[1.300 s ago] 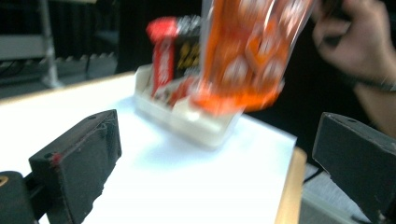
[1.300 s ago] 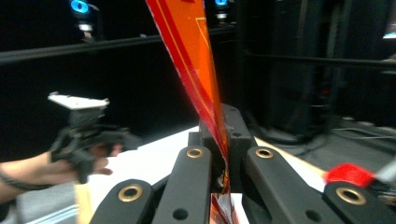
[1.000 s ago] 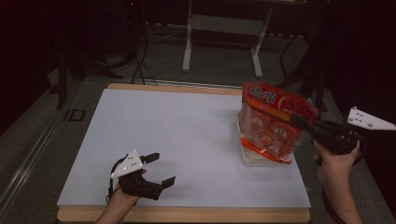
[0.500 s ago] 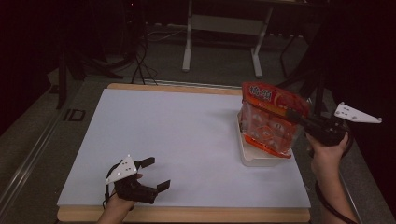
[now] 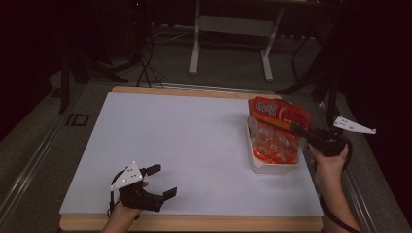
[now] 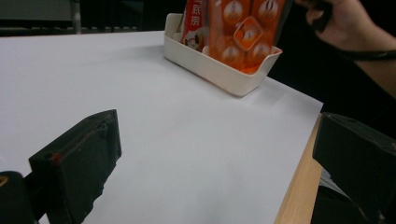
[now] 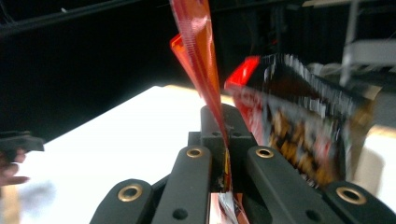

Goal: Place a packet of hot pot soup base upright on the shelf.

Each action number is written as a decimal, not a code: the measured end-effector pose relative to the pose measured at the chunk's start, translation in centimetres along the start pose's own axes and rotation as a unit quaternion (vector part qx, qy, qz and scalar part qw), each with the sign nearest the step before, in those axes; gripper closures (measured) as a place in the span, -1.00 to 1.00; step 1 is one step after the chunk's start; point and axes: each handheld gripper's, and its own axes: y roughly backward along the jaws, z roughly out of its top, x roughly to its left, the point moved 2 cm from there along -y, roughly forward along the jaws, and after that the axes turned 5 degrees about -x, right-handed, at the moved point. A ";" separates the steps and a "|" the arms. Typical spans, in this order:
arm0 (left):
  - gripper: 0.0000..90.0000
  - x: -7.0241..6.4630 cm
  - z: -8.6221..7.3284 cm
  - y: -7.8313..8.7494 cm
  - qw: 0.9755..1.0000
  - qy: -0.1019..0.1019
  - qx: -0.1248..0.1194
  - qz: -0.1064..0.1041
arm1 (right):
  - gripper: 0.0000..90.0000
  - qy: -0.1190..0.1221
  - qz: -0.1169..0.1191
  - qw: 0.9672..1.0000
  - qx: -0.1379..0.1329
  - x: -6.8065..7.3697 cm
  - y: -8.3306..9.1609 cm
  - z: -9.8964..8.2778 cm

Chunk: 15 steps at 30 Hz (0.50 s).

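Orange snack bag (image 5: 278,127) stood in the cream plastic tray (image 5: 272,167) at the right side of the white table (image 5: 184,145), its edge pinched flat between the closed jaws of the right gripper (image 5: 297,129). Left gripper (image 5: 160,182) rested near the front edge, jaws wide and empty. Judgement: lifting or seating the bag was in hand; the next move called for a straight vertical pull, with the tray likely to shift.

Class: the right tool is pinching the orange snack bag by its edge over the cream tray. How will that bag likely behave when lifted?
The orange snack bag is probably floppy: the right tool grips only its thin flat edge. It likely weighs little, since that pinch holds it standing in the cream tray. Its glossy film may slip.
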 end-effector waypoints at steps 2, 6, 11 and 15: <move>-0.96 0.1 -0.1 0.0 1.000 0.000 0.001 0.002 | 1.00 -0.025 0.013 1.000 0.001 -0.4 -0.4 -1.3; -0.96 0.2 -0.2 0.0 1.000 0.005 0.000 0.002 | 1.00 -0.029 0.010 0.999 0.008 -0.4 -0.4 -2.4; -0.96 0.2 -0.3 0.0 1.000 0.007 0.003 0.003 | 0.56 -0.034 -0.020 0.999 0.004 -0.7 0.2 -2.3; -0.96 0.1 -0.2 0.0 1.000 0.004 0.001 0.002 | 0.06 -0.007 -0.059 0.998 -0.013 0.3 0.6 -1.1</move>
